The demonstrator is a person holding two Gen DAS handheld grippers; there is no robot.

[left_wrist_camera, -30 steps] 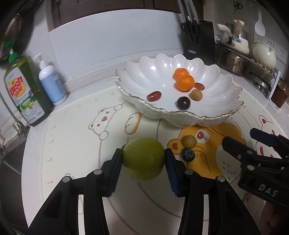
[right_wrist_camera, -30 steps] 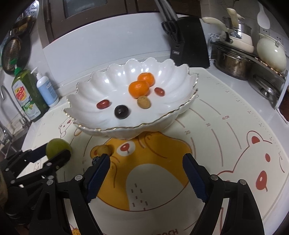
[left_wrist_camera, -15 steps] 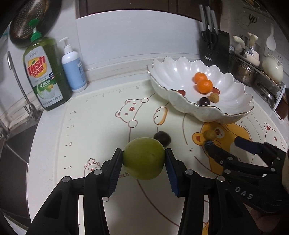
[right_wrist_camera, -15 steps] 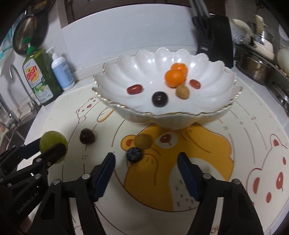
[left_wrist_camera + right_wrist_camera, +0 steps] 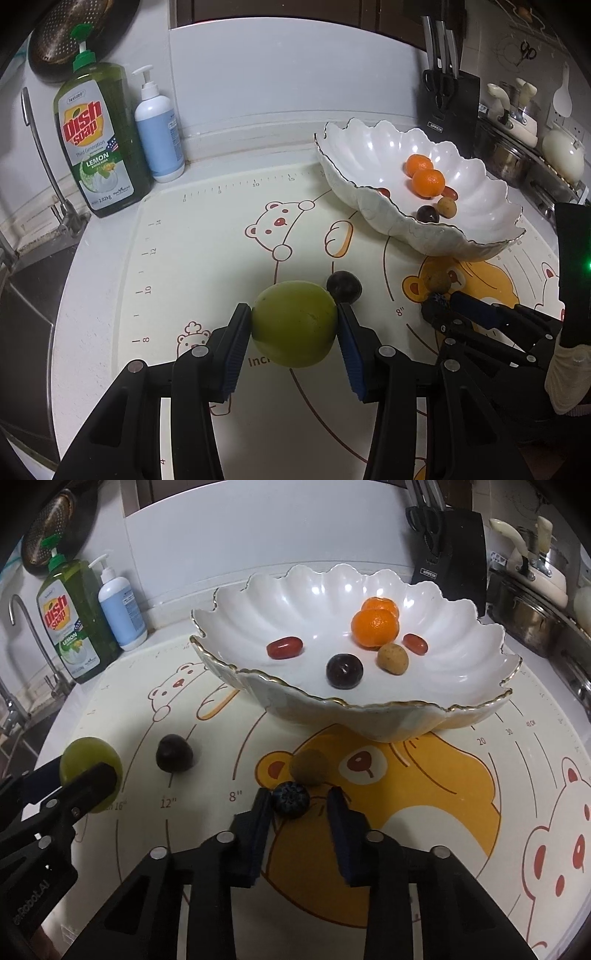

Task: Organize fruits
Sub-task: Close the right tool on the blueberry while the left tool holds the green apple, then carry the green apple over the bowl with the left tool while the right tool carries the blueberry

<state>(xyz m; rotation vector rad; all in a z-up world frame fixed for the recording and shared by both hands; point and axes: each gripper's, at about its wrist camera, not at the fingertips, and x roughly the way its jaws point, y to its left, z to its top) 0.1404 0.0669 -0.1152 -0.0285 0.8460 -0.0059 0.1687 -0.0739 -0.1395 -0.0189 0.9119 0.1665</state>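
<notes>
My left gripper (image 5: pixel 294 325) is shut on a green round fruit (image 5: pixel 294 323), held over the mat; it also shows in the right wrist view (image 5: pixel 90 770). My right gripper (image 5: pixel 300 801) is open, its jaws on either side of a blueberry (image 5: pixel 291 798) lying on the mat, the left pad close to it. A tan longan (image 5: pixel 309 767) lies just beyond it. A dark plum (image 5: pixel 174 753) lies on the mat to the left. The white scalloped bowl (image 5: pixel 295 587) holds two oranges (image 5: pixel 375 627), two red dates, a dark plum and a tan longan.
A green dish soap bottle (image 5: pixel 98 140) and a blue pump bottle (image 5: pixel 157 129) stand at the back left by the sink tap. A black knife block (image 5: pixel 448 542) and pots (image 5: pixel 532 590) stand at the back right. The bear mat (image 5: pixel 406 812) covers the counter.
My right gripper has moved down and forward and narrowed around the blueberry. My left gripper has drawn back to the left with the green fruit, away from the bowl.
</notes>
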